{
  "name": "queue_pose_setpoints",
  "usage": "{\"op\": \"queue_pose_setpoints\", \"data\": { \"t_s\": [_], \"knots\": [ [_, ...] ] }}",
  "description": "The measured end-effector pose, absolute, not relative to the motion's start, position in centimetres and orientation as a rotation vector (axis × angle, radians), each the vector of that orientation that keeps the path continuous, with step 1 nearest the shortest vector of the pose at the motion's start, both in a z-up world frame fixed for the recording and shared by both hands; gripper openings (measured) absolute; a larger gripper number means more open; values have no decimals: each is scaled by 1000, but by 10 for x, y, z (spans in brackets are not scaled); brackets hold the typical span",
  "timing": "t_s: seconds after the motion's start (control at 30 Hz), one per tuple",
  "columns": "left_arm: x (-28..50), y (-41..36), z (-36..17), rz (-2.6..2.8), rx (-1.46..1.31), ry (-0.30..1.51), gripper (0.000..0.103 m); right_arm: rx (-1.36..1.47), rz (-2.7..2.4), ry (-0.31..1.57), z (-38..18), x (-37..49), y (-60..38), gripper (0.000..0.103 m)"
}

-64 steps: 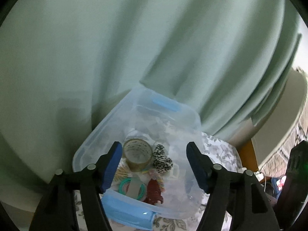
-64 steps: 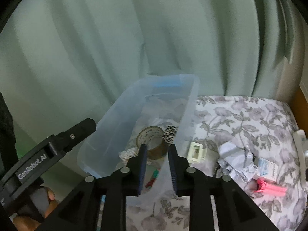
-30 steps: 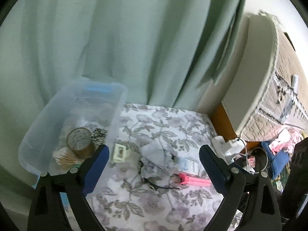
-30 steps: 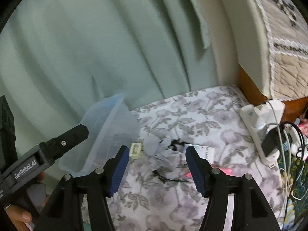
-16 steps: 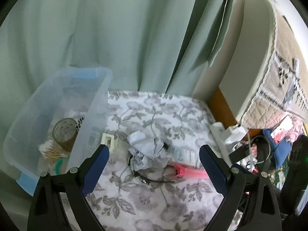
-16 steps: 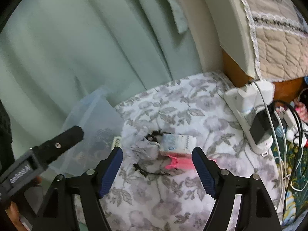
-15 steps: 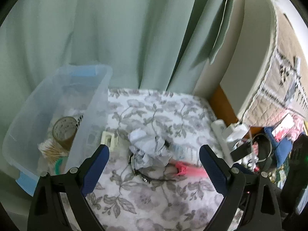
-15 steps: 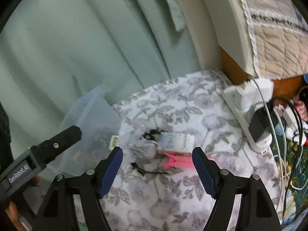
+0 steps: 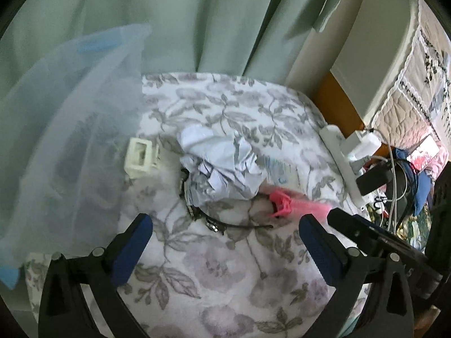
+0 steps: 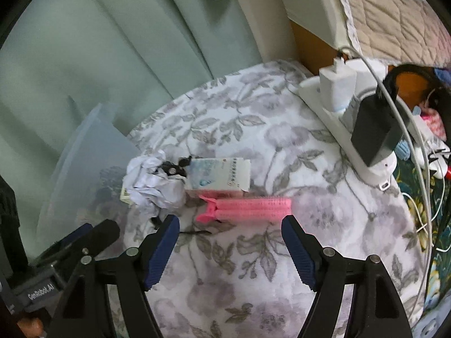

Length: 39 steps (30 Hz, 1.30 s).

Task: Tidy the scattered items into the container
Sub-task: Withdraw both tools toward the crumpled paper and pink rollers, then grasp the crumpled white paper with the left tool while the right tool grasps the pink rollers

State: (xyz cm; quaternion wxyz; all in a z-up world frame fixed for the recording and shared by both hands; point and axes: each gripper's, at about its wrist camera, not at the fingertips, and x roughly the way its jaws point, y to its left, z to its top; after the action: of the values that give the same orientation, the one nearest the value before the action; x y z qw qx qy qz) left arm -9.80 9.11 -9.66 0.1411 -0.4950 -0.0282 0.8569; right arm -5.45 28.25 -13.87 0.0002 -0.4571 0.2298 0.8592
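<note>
On the flowered cloth (image 9: 225, 287) lie a crumpled white paper (image 9: 222, 169), a cream square clip (image 9: 139, 159), a black cord (image 9: 225, 225), a small white box (image 10: 220, 174) and a pink ridged roller (image 10: 248, 207). The clear plastic bin (image 9: 70, 140) stands at the left, its contents blurred behind the wall. My left gripper (image 9: 225, 225) hovers over the cord just short of the paper, its jaws opening with nothing between them. Just in front of the pink roller, my right gripper (image 10: 231, 225) hangs open and holds nothing.
A white power strip (image 10: 346, 129) with chargers and cables lies along the cloth's right edge. A green curtain (image 9: 197, 22) hangs behind. A quilted bed (image 10: 394, 14) rises at the far right. Each gripper shows at the other view's edge.
Both grippers have sunk toward the cloth and tilted down, so the scattered items look larger. The bin has slid to the left edge of both views. The right jaws have widened.
</note>
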Motion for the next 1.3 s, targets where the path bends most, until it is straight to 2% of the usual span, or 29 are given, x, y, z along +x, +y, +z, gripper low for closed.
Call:
{"op": "queue_pose_setpoints", "data": {
  "t_s": [0.17,0.37,0.63,0.87,0.93,1.0,1.1,1.3],
  "knots": [
    [-104,89,-113,2493,-1472,-80,103,-1465,2676,698,-149,-58,283,78],
    [-122,81,-126,2527,-1512,-168,103,-1545,2654,680,-168,-65,277,78],
    [-146,98,-126,2525,-1472,-119,103,-1578,2632,674,-182,-72,275,78],
    [-169,108,-136,2501,-1492,-147,102,-1605,2630,663,-190,-84,272,79],
    [-172,107,-138,2490,-1493,-173,100,-1609,2628,663,-192,-87,271,84],
    [-174,108,-138,2480,-1485,-192,93,-1603,2640,667,-192,-89,269,89],
    [-174,110,-138,2465,-1467,-199,83,-1599,2635,659,-193,-92,267,90],
    [-173,114,-136,2462,-1431,-181,73,-1594,2625,662,-195,-103,264,94]
  ]
}}
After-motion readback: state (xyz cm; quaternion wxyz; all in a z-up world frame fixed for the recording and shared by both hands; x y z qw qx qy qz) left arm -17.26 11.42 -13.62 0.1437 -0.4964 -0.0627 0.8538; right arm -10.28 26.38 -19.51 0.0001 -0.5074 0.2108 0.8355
